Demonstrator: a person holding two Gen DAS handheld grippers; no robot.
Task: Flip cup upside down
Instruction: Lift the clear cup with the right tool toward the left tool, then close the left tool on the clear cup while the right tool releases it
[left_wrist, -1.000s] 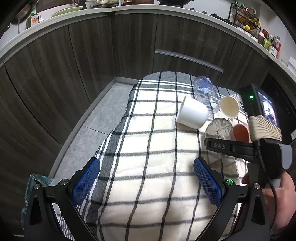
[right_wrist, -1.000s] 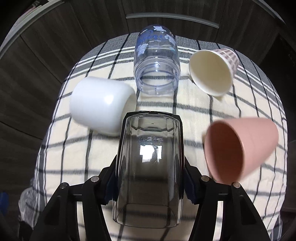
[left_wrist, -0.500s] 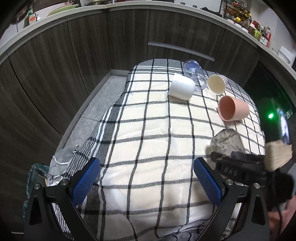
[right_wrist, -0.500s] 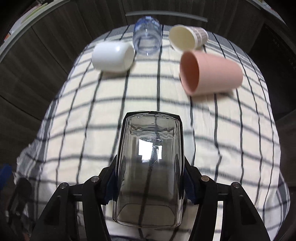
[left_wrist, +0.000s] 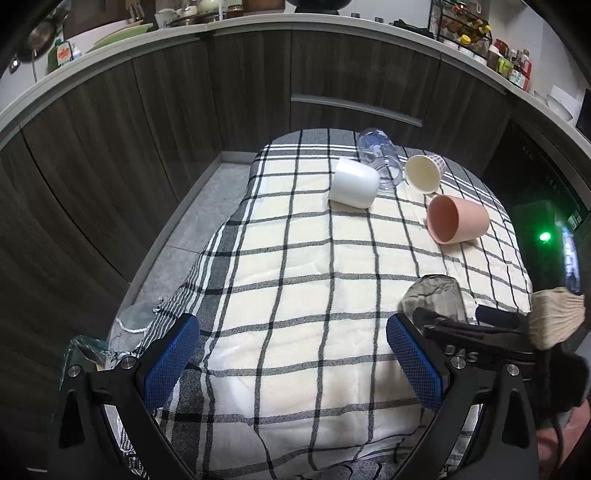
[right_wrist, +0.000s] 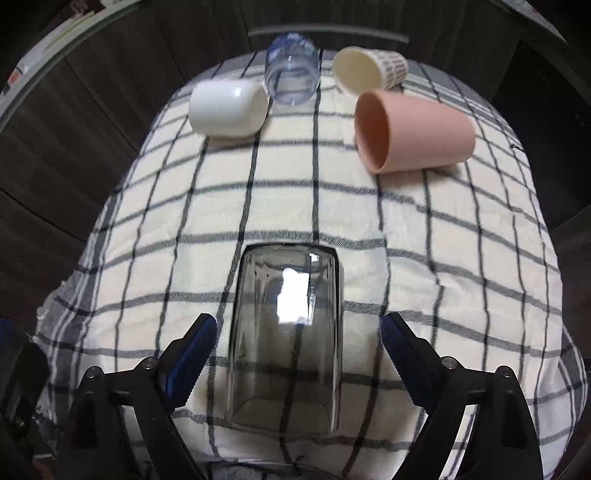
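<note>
A smoky clear glass cup (right_wrist: 286, 339) stands upside down on the checked cloth (right_wrist: 332, 206), between the spread fingers of my right gripper (right_wrist: 295, 354), which is open and clear of its sides. The cup also shows in the left wrist view (left_wrist: 434, 299) at the right, partly hidden by the right gripper. My left gripper (left_wrist: 291, 358) is open and empty over the near part of the cloth (left_wrist: 295, 280).
Farther back lie a white cup (right_wrist: 227, 109), a clear bottle-like cup (right_wrist: 291, 74), a cream paper cup (right_wrist: 365, 70) and a pink cup (right_wrist: 413, 133), all on their sides. Dark cabinets (left_wrist: 184, 110) surround the table.
My right gripper carried the glass cup back from the other cups to the near part of the cloth, then opened and let it go. My left gripper drew back too.
</note>
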